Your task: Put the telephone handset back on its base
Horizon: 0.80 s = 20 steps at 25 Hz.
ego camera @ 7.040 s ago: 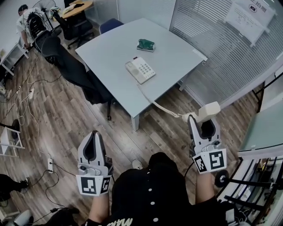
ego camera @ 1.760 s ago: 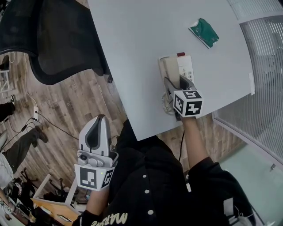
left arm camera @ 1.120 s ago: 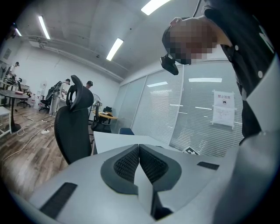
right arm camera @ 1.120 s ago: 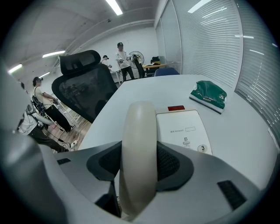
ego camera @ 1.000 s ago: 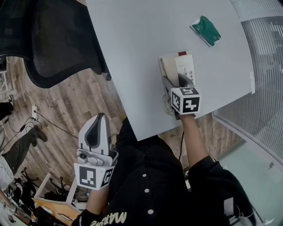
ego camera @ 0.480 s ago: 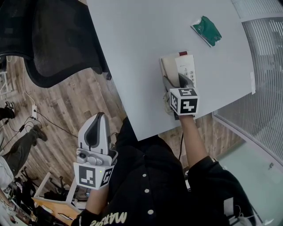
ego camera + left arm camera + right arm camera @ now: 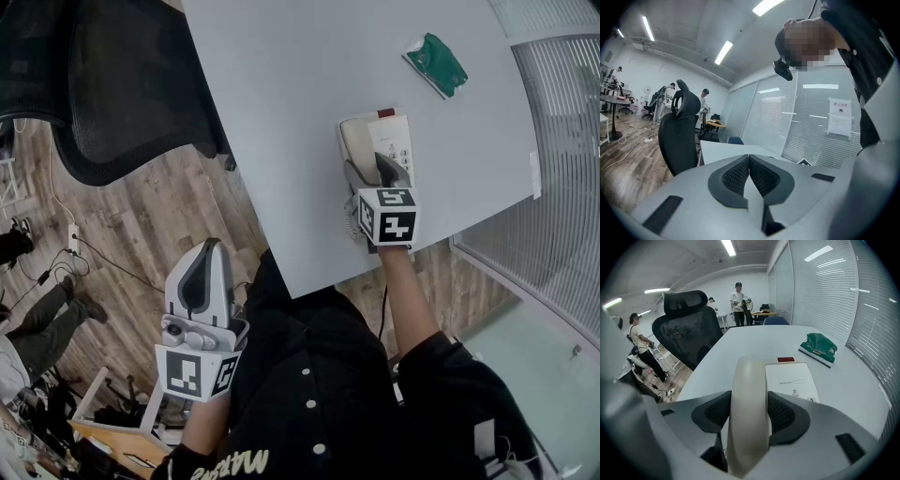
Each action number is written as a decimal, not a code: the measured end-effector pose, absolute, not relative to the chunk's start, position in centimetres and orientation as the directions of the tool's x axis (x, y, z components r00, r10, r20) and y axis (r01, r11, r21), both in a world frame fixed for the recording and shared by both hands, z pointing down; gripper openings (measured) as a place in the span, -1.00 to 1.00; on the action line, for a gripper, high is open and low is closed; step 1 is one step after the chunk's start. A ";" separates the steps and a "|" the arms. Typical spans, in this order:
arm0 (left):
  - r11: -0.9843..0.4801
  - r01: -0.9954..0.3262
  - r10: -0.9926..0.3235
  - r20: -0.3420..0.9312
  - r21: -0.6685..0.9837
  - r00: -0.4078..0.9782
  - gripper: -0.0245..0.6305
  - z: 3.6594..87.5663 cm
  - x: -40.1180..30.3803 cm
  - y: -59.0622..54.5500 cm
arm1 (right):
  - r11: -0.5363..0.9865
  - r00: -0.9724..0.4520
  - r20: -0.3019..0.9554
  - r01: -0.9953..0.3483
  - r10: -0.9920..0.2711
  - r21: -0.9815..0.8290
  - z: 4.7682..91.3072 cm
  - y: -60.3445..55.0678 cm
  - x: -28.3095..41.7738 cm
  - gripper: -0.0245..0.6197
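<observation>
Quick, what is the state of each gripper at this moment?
Left gripper: closed, holding nothing.
Right gripper: closed on the telephone handset.

Bright, even office light; strong fisheye on both gripper views.
Ceiling strip lights [image 7: 723, 52] glow white overhead and blow out slightly. Both gripper views bend straight lines toward the edges and fade to dark, rounded corners. The handset [image 7: 749, 404], close to the lens, looks a little soft at its near end. The head view is sharp, with the table [image 7: 281, 94] pale and evenly lit and the wood floor [image 7: 141, 216] dimmer.
</observation>
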<state>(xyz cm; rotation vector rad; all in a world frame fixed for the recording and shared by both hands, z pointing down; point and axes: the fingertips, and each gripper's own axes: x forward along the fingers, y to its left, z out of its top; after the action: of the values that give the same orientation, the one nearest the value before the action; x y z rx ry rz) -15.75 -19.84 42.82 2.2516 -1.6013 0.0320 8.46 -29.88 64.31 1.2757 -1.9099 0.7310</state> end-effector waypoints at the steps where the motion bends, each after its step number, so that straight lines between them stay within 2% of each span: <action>1: -0.282 -0.915 -0.907 0.231 0.288 0.352 -0.87 42.8 -15.7 -19.8 | 0.354 -0.259 0.807 -0.933 -0.531 -0.067 64.2 -29.9 8.5 -0.13; 15: -0.325 -0.909 -0.916 0.153 0.259 0.371 -0.87 39.6 -13.7 -19.0 | 0.374 -0.322 0.725 -0.923 -0.609 -0.095 59.3 -29.2 9.8 -0.13; 16: -0.328 -0.910 -0.917 0.146 0.255 0.372 -0.88 39.3 -13.4 -19.0 | 0.372 -0.331 0.705 -0.922 -0.627 -0.102 58.4 -29.3 10.0 -0.19; 20: -0.324 -0.916 -0.926 0.119 0.235 0.358 -0.87 38.2 -13.1 -19.2 | 0.334 -0.316 0.612 -0.939 -0.725 -0.089 54.3 -29.6 11.5 -0.68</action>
<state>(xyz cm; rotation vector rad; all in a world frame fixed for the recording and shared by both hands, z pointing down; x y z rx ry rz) -13.06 -19.19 38.16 2.3616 -1.6438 -0.0529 11.52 -29.60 54.31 1.4583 -2.1343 0.6056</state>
